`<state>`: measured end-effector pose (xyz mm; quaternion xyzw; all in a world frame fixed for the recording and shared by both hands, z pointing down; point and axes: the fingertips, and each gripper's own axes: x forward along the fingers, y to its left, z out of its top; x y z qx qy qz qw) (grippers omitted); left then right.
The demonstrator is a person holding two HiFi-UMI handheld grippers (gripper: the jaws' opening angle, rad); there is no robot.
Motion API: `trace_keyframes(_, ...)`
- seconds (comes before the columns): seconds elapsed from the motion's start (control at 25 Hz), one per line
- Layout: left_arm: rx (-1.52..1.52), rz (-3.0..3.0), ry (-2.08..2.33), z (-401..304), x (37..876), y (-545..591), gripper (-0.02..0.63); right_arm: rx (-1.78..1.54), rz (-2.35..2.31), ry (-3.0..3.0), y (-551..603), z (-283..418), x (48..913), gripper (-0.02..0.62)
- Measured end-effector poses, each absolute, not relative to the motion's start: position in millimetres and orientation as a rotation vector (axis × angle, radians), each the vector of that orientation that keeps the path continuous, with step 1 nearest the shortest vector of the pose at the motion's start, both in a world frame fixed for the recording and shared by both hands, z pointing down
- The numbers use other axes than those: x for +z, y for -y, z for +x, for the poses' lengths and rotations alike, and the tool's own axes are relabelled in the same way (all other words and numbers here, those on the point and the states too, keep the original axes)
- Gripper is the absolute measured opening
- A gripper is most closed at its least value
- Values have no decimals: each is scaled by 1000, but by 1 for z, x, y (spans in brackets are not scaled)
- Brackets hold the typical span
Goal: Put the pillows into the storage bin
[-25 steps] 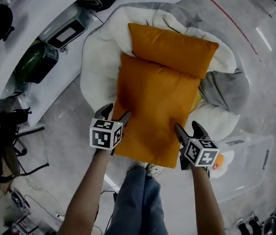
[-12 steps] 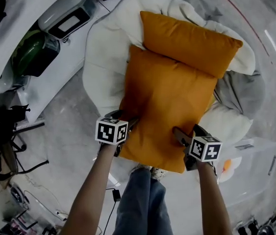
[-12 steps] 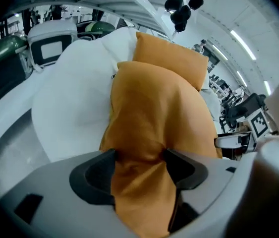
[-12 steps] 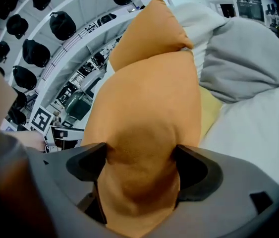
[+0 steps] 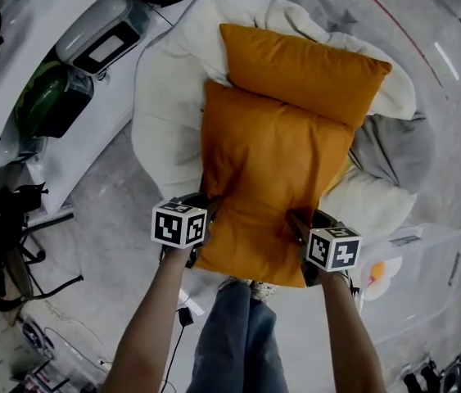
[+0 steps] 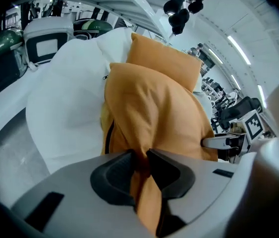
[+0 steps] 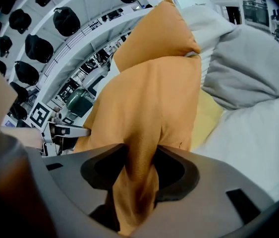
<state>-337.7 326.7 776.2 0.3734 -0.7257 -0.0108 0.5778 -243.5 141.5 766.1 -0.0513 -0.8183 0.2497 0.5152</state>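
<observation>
So far no pillow shows in the bin: the left gripper and right gripper have just closed on the front corners of the near pillow, the far pillow untouched.

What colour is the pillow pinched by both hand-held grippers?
Orange. The pillow shows best in the head view.

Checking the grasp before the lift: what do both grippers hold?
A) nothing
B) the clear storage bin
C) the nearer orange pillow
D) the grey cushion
C: the left gripper and right gripper have just been closing, and each now pinches a fold of the nearer orange pillow.
</observation>
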Motion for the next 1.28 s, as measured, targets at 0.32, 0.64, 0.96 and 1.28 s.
trace_keyframes(0.32,-23,883,1762,-323,712,-322,64,614,-17,2098,-134,-233,701,57)
trace_keyframes(0.64,33,940,1778,-293,632,-312,51,693,108,2151,-128,-188,632,23)
trace_keyframes(0.96,72,1073,1802,-269,553,-262,48,748,275,2244,-91,-142,554,20)
trace_keyframes(1.28,194,1336,1744,-246,506,-149,48,811,577,2306,-11,-81,508,21)
